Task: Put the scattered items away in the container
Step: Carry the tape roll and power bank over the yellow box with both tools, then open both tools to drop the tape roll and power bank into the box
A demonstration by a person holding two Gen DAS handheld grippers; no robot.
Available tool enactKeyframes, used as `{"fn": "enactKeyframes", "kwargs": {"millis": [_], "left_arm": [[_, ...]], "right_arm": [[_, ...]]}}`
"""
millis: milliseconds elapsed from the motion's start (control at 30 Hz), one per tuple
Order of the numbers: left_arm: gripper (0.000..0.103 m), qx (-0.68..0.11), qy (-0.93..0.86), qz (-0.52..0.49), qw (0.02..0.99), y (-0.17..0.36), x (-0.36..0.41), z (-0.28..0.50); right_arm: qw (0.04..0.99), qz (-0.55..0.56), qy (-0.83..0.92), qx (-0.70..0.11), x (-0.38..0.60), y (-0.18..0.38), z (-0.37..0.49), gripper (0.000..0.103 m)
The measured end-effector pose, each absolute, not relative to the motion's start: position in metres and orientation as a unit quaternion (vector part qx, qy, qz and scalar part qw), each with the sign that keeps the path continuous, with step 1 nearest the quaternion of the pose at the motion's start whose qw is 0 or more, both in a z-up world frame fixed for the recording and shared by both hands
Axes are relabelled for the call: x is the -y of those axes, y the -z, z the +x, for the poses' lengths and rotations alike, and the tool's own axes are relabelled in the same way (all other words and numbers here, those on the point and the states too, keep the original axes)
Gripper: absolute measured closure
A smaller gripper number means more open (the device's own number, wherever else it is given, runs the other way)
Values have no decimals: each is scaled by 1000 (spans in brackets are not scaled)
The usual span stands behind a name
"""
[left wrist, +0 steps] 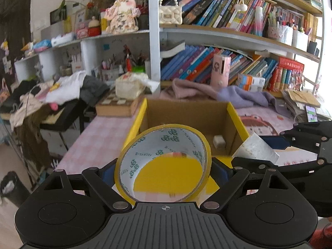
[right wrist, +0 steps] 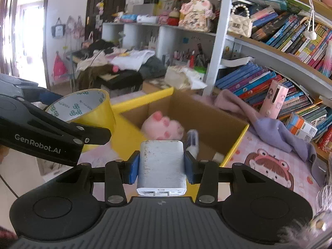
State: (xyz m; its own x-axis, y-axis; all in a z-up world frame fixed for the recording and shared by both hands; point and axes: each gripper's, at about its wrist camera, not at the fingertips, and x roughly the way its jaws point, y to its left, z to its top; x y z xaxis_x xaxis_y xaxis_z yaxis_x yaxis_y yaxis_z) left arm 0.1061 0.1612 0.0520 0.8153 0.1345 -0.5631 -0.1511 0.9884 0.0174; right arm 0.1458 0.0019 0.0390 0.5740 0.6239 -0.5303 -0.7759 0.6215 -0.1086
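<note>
My left gripper [left wrist: 164, 171] is shut on a yellow tape roll [left wrist: 195, 143], held at the near rim of the open cardboard box with yellow flaps [left wrist: 234, 114]. The roll also shows in the right wrist view [right wrist: 103, 105], left of the box [right wrist: 240, 141]. My right gripper [right wrist: 160, 167] is shut on a white power adapter [right wrist: 161, 164], just before the box's near edge. That adapter shows in the left wrist view [left wrist: 257, 148], right of the box. Inside the box lie a pink paw plush [right wrist: 164, 127], a small white cube [left wrist: 219, 141] and a blurred white-blue item [right wrist: 192, 139].
The box stands on a pink checked table cover [left wrist: 99, 137] with a cartoon print [right wrist: 274, 170]. Purple and pink cloths [right wrist: 276, 128] lie behind it. Bookshelves [left wrist: 238, 66] rise at the back. A tissue box [left wrist: 128, 87] and a chair piled with clothes [left wrist: 51, 101] stand to the left.
</note>
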Motion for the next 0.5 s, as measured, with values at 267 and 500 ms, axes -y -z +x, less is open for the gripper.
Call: {"fn": "enactKeyframes", "kwargs": {"millis": [267,500], "left_arm": [[13,-298,-67,18,952,-58,-162,175],[13,-353,-39,68,932,-38,-168,261]], "right_arm": [[878,-142,-397,-227,-11,-47,216,62],[854,-193,-415,-247,-47,-20,275,62]]}}
